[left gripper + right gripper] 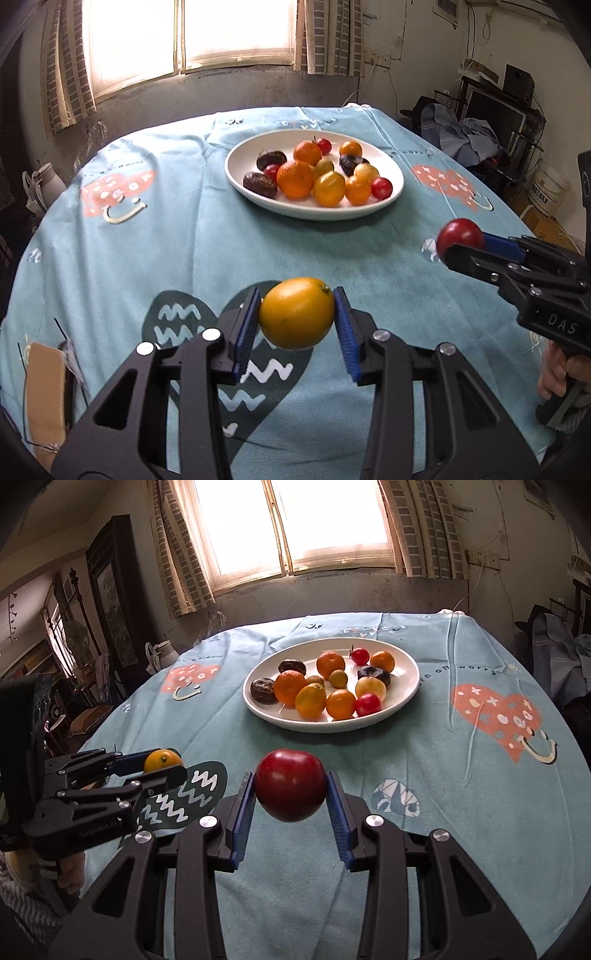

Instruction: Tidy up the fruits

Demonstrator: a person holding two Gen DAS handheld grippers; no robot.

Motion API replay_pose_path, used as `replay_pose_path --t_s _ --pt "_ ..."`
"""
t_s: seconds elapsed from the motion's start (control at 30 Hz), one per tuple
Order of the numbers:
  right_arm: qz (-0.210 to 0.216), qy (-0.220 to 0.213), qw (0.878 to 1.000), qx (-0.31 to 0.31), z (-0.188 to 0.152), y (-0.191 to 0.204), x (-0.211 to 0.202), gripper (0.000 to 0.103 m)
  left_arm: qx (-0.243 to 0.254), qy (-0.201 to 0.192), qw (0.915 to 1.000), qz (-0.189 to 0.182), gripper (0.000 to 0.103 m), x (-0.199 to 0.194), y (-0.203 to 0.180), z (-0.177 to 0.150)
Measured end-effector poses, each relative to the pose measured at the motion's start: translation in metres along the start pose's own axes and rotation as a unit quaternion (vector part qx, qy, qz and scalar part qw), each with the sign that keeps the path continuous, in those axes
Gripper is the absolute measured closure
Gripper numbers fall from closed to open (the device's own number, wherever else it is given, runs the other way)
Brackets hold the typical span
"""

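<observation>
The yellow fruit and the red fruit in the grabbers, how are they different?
The yellow fruit is golden and a bit egg-shaped; the red fruit is dark red and rounder. The yellow fruit sits in the left gripper, the red fruit in the right gripper. Both are smooth, squeezed between blue pads, and held above the tablecloth, short of the white plate.

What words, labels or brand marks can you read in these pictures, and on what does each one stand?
"DAS": black body of the right hand-held gripper.
"n of worry", partly legible: light blue printed tablecloth.
Lettering on the left hand-held gripper and the white plastic bucket: too blurred.
</observation>
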State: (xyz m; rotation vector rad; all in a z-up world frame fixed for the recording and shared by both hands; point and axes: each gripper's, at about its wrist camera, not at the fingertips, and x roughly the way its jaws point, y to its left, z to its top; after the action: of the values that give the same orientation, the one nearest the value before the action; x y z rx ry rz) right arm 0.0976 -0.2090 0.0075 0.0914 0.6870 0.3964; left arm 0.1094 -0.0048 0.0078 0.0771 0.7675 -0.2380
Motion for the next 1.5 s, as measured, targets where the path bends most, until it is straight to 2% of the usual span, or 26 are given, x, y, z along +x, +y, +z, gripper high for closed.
replay_pose_path --t_s 0.23,0.37,0.5,0.6,0.63,0.67,0.77,0.8,0.9,0.93,1.03,1.13,1.23,1.3,1.37,1.4,1.43,1.47,1.5 --pt "0.001 -0.074 0.997 0.038 0.054 -0.032 -0.076 0.064 0.005 -0.072 0.9973 0.012 0.063 -0.064 0.004 0.078" --pt "-0.022 -0.124 0.992 0.034 0.094 -0.036 -0.103 0.064 0.011 -0.105 0.9942 0.021 0.064 -0.084 -0.002 0.118" --pt "-0.031 -0.144 0.989 0.029 0.118 -0.032 -0.091 0.064 -0.01 -0.109 0.9939 0.01 0.064 -0.068 0.0 0.143" --pt "-0.02 -0.13 0.991 0.037 0.123 -0.031 -0.055 0.064 -0.018 -0.09 0.9957 0.012 0.064 -0.033 0.003 0.147" --pt "-0.01 -0.118 0.992 0.046 0.123 -0.034 -0.04 0.064 -0.019 -0.079 0.9966 0.009 0.069 -0.017 0.003 0.147" --pt "-0.003 -0.107 0.993 0.056 0.122 -0.036 -0.025 0.064 -0.019 -0.07 0.9974 0.006 0.074 -0.002 0.004 0.145" --pt "0.013 -0.075 0.994 0.084 0.11 -0.044 0.011 0.064 -0.033 -0.035 0.9988 -0.009 0.075 0.033 0.013 0.119" --pt "0.018 -0.063 0.994 0.088 0.104 -0.047 0.02 0.064 -0.021 -0.021 0.9995 -0.009 0.075 0.041 0.015 0.106" --pt "0.014 -0.048 0.995 0.09 0.093 -0.052 0.033 0.064 0.023 0.009 0.9993 0.029 0.075 0.052 0.023 0.061" --pt "0.016 -0.045 0.995 0.091 0.09 -0.054 0.034 0.064 0.027 0.017 0.9991 0.029 0.073 0.053 0.029 0.046" --pt "0.021 -0.039 0.995 0.095 0.082 -0.056 0.038 0.064 0.021 0.033 0.9988 0.03 0.061 0.053 0.043 0.013" --pt "0.026 -0.033 0.994 0.099 0.078 -0.056 0.041 0.064 0.03 0.05 0.998 0.024 0.061 0.056 0.043 -0.01" --pt "0.029 -0.031 0.994 0.099 0.076 -0.056 0.042 0.064 0.035 0.064 0.9968 0.033 0.062 0.066 0.041 -0.021" --pt "0.03 -0.03 0.994 0.098 0.075 -0.055 0.042 0.064 0.021 0.062 0.9976 0.023 0.07 0.068 0.045 -0.019" --pt "0.032 -0.027 0.994 0.097 0.075 -0.056 0.044 0.064 0.014 0.056 0.9979 0.027 0.071 0.069 0.048 -0.013" --pt "0.033 -0.025 0.994 0.098 0.075 -0.056 0.044 0.064 0.011 0.051 0.9983 0.027 0.07 0.069 0.049 -0.01" --pt "0.034 -0.024 0.994 0.1 0.075 -0.058 0.044 0.064 0.008 0.047 0.9985 0.028 0.06 0.069 0.05 -0.007" --pt "0.034 -0.024 0.994 0.1 0.075 -0.058 0.044 0.064 0.007 0.043 0.9987 0.028 0.054 0.069 0.05 -0.005" --pt "0.034 -0.024 0.994 0.099 0.074 -0.058 0.044 0.064 0.01 0.041 0.9986 0.031 0.053 0.07 0.048 -0.004"
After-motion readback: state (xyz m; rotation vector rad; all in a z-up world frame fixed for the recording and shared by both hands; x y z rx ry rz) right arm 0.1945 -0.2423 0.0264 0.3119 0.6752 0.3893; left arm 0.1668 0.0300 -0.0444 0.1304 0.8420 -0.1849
